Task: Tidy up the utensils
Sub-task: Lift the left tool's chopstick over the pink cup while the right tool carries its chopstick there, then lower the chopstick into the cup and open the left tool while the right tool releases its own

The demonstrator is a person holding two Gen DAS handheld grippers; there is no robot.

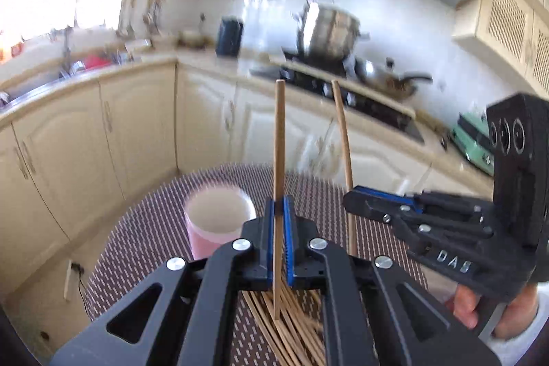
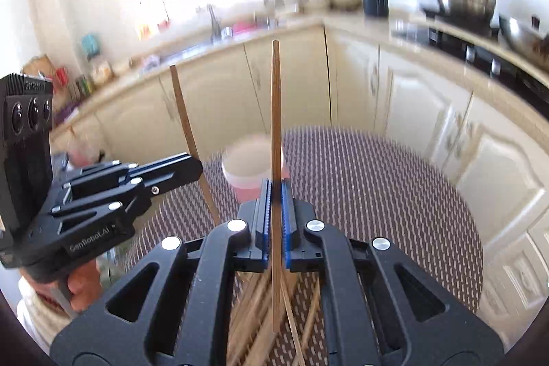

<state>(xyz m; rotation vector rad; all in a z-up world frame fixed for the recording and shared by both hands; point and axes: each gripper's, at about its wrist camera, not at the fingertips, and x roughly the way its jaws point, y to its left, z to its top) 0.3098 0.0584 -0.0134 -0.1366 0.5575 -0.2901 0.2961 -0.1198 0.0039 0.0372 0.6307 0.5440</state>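
My left gripper [image 1: 279,211] is shut on a wooden chopstick [image 1: 278,139] that stands upright above the round patterned table [image 1: 144,228]. My right gripper [image 2: 274,194] is shut on a second chopstick [image 2: 275,112], also upright. Each gripper shows in the other's view: the right one [image 1: 353,199] with its chopstick [image 1: 343,132], the left one [image 2: 199,167] with its chopstick [image 2: 185,119]. A pink and white cup [image 1: 219,222] [image 2: 252,168] stands on the table ahead, left of both grippers. Several loose chopsticks [image 1: 291,331] [image 2: 260,314] lie in a pile below the grippers.
Cream kitchen cabinets [image 1: 137,132] and a counter wrap around behind the table. A sink [image 1: 44,81] is at the left, a hob [image 1: 343,84] with a steel pot [image 1: 329,33] and a wok [image 1: 391,78] at the right. A hand [image 1: 470,304] holds the right gripper.
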